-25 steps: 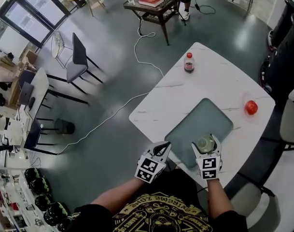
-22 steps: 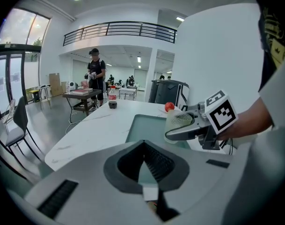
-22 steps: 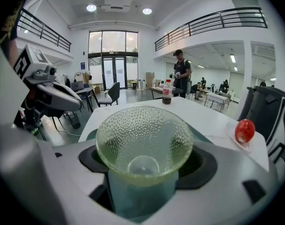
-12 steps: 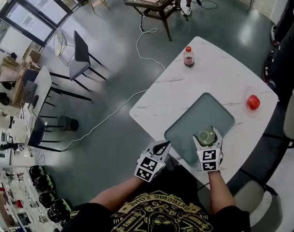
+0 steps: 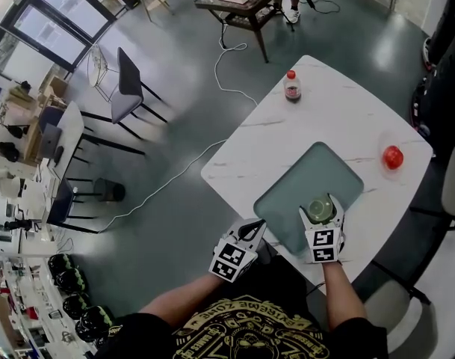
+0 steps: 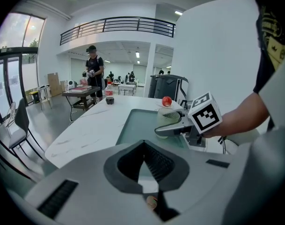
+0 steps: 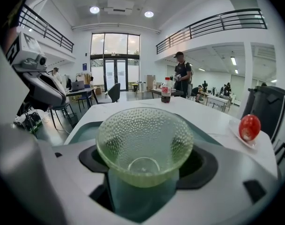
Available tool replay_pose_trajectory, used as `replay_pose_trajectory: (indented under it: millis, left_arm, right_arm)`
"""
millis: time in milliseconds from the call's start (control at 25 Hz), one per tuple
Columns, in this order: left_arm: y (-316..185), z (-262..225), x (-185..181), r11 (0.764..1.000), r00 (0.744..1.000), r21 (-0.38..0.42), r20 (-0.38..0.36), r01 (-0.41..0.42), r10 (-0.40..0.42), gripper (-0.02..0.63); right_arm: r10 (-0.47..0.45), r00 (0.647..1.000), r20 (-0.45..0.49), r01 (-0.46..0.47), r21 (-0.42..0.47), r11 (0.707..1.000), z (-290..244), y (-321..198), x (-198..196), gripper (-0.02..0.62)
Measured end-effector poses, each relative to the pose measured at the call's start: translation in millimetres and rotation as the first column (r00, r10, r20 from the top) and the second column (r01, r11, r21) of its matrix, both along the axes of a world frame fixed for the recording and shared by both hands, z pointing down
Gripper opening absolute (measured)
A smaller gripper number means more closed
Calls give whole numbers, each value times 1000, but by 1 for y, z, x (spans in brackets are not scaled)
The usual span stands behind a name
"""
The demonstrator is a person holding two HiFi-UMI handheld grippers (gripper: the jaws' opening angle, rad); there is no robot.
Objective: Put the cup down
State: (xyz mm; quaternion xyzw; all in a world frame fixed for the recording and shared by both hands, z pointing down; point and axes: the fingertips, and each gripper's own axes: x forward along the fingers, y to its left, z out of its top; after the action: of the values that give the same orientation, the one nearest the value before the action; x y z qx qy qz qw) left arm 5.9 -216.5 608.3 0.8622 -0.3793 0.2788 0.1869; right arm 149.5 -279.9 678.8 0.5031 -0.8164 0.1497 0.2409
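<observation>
My right claw [image 5: 321, 214] is clamped around the green dimpled glass cup [image 7: 144, 142]. The cup is upright over the near right part of the grey-green mat [image 5: 302, 178] on the white table [image 5: 324, 103]; I can't tell whether its base touches. My left claw [image 5: 252, 229] is closed on nothing, just off the table's near edge.

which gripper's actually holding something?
The right gripper: its jaws are shut on the dimpled green glass cup over the teal mat. The left gripper is shut and empty.
</observation>
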Motion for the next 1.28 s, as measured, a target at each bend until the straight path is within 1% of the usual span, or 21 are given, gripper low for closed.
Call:
replay_pose_trajectory:
  millis: [120, 280, 520, 600, 640, 800, 880, 1000, 1120, 1280]
  left_arm:
    - [-1, 1, 3, 1000, 1000, -2, 7, -5, 5, 8]
    - [-2, 2, 2, 1000, 1000, -6, 12, -4, 5, 8]
    - [2, 1, 5, 1000, 1000, -14, 14, -5, 5, 8]
    - [4, 2, 5, 1000, 1000, -15, 13, -8, 9, 8]
    - [5, 4, 5, 1000, 1000, -16, 13, -9, 9, 8]
    - [9, 6, 3, 1000, 1000, -27, 8, -1, 1, 8]
    - [11, 8, 0, 999, 1000, -34, 2, 5, -5, 8]
    - [12, 12, -1, 999, 1000, -42, -10, 13, -14, 8]
    - [15, 15, 0, 999, 1000, -46, -22, 16, -17, 8]
    - [17, 10, -2, 1000, 999, -26, -41, 11, -12, 8]
  right_arm:
    - [-8, 1000, 3, 8, 7, 1000, 1, -3, -1, 387]
    - [-23, 1000, 6, 23, -8, 1000, 6, -2, -4, 387]
    - [-15, 999, 31, 15, -12, 1000, 3, 4, 2, 388]
    - [-13, 999, 35, 14, -23, 1000, 4, 9, 4, 391]
    - [-11, 999, 37, 12, -29, 1000, 5, 12, 6, 404]
    - [6, 999, 45, -4, -44, 999, 8, 29, 15, 405]
    - [12, 999, 35, -10, -47, 999, 8, 37, 18, 405]
    - [32, 999, 27, -30, -44, 999, 7, 44, 22, 405]
    - [70, 997, 29, -69, -37, 997, 1, 51, 28, 405]
    - [135, 991, 20, -134, -19, 991, -14, 66, 34, 405]
